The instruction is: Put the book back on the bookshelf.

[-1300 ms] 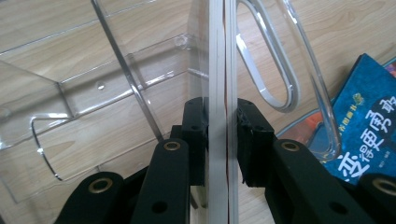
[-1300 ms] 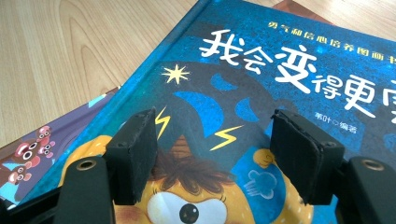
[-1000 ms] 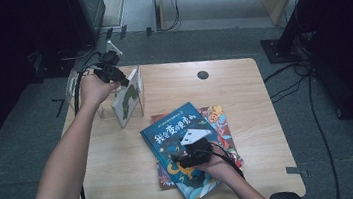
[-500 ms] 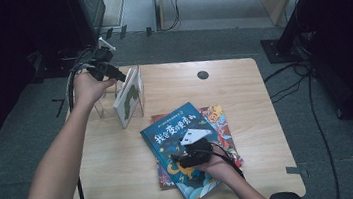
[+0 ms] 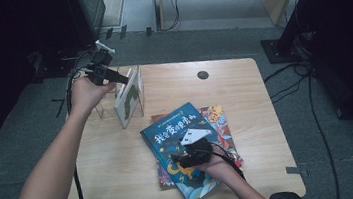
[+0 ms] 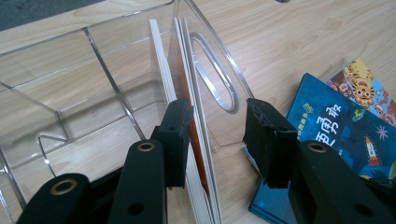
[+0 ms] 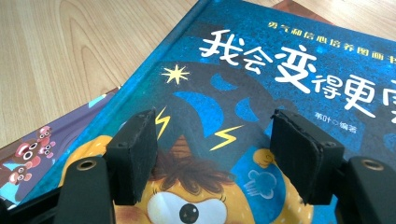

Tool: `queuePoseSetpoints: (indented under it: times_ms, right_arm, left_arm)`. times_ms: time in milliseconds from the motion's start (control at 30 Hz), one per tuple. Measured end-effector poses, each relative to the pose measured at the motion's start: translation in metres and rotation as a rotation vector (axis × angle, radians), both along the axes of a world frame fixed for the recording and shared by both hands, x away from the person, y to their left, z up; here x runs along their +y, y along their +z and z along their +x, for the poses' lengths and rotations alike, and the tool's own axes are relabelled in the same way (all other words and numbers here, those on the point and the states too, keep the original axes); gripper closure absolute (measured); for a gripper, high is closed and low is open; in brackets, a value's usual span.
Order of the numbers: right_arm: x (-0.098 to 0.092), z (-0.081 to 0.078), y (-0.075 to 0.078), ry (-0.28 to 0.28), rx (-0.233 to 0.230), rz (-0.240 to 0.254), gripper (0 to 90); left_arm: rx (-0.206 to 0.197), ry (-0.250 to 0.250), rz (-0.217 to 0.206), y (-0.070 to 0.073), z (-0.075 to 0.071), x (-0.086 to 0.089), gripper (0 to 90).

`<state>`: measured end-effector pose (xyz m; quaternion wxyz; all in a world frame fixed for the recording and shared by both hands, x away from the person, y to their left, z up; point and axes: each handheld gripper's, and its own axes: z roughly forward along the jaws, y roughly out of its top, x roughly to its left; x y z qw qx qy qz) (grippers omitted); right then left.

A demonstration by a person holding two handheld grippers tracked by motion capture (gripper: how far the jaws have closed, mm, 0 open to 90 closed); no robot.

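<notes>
A thin picture book [image 5: 128, 96] stands upright in a clear acrylic rack [image 5: 102, 108] at the table's back left. My left gripper [image 5: 123, 79] hovers at the book's top edge. In the left gripper view the book [image 6: 187, 93] rises just beside the left pad [image 6: 175, 140], inside the rack [image 6: 107, 88]. The left gripper [image 6: 222, 140] has just been opening, and its pads do not press the book. My right gripper [image 5: 186, 151] rests open over a blue book [image 5: 178, 129]. In the right gripper view the gripper [image 7: 215, 158] has only the blue cover [image 7: 289, 84] below it.
A colourful book [image 5: 220, 124] lies under the blue one, and its purple cover [image 7: 46, 140] shows at the left. The wooden table [image 5: 243, 87] has a dark round hole [image 5: 203, 75] near its back edge. Cables and dark equipment lie on the floor behind and to the right.
My left hand has risen a little and drawn back from the rack, while the book stays standing in it. The right hand has not moved.
</notes>
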<state>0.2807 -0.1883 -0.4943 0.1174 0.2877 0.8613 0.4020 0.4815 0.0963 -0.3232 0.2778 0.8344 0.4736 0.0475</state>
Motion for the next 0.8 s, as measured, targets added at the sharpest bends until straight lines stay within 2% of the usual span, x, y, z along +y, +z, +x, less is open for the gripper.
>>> queuePoseSetpoints:
  times_ms: [167, 233, 300, 367, 567, 700, 800]
  right_arm:
    - [0.0, 0.0, 0.0, 0.0, 0.0, 0.0, 31.9]
    - [0.0, 0.0, 0.0, -0.002, 0.002, 0.0, 32.0]
    - [0.0, 0.0, 0.0, -0.001, 0.0, 0.0, 31.9]
    - [0.0, 0.0, 0.0, -0.002, -0.001, 0.0, 31.9]
    - [0.0, 0.0, 0.0, -0.002, -0.001, -0.001, 32.0]
    - [0.0, 0.0, 0.0, -0.005, 0.002, 0.0, 32.4]
    - [0.0, 0.0, 0.0, -0.006, 0.004, 0.0, 32.6]
  left_arm:
    - [-0.016, -0.004, -0.043, -0.001, -0.011, 0.003, 59.3]
    - [-0.02, -0.014, -0.044, -0.002, -0.016, 0.004, 58.8]
    - [-0.042, -0.019, -0.038, -0.002, -0.023, 0.004, 58.5]
    - [-0.045, -0.022, -0.067, -0.005, -0.03, 0.005, 58.0]
    - [-0.047, -0.046, -0.071, -0.013, -0.045, 0.004, 56.8]
    - [-0.072, -0.057, -0.066, -0.019, -0.057, 0.004, 56.5]
    - [-0.065, -0.063, -0.089, -0.025, -0.063, 0.006, 56.2]
